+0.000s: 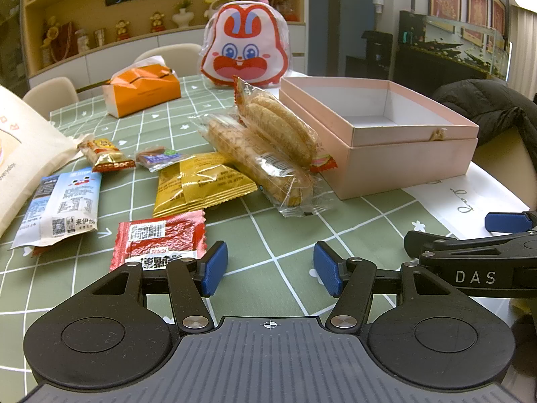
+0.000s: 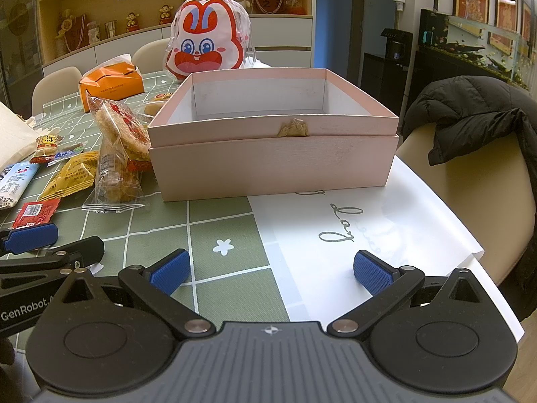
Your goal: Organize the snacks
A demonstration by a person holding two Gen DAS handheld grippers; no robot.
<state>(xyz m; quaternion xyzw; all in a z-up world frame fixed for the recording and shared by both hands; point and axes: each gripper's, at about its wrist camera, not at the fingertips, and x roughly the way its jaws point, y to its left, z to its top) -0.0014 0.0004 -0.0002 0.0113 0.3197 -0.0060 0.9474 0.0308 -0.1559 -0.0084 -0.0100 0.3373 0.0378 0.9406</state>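
An empty pink box point(image 1: 396, 147) point(image 2: 272, 164) stands open on the green checked tablecloth point(image 1: 268, 235). Left of it lie two clear packs of rice crackers point(image 1: 268, 144) point(image 2: 117, 154), a yellow packet point(image 1: 201, 181) point(image 2: 72, 173), a red packet point(image 1: 161, 238) point(image 2: 35, 213), a blue-white packet point(image 1: 63, 208) and small wrapped sweets point(image 1: 104, 156). My left gripper point(image 1: 270, 273) hovers open just right of the red packet, holding nothing. My right gripper point(image 2: 270, 273) is open in front of the box, over a white sheet point(image 2: 369, 228).
A rabbit-face bag point(image 1: 246, 47) point(image 2: 204, 43) and an orange tissue box point(image 1: 144, 92) point(image 2: 110, 85) sit at the far side. A cloth bag point(image 1: 20, 154) lies at the left. A dark jacket point(image 2: 470, 117) hangs on a chair at the right table edge.
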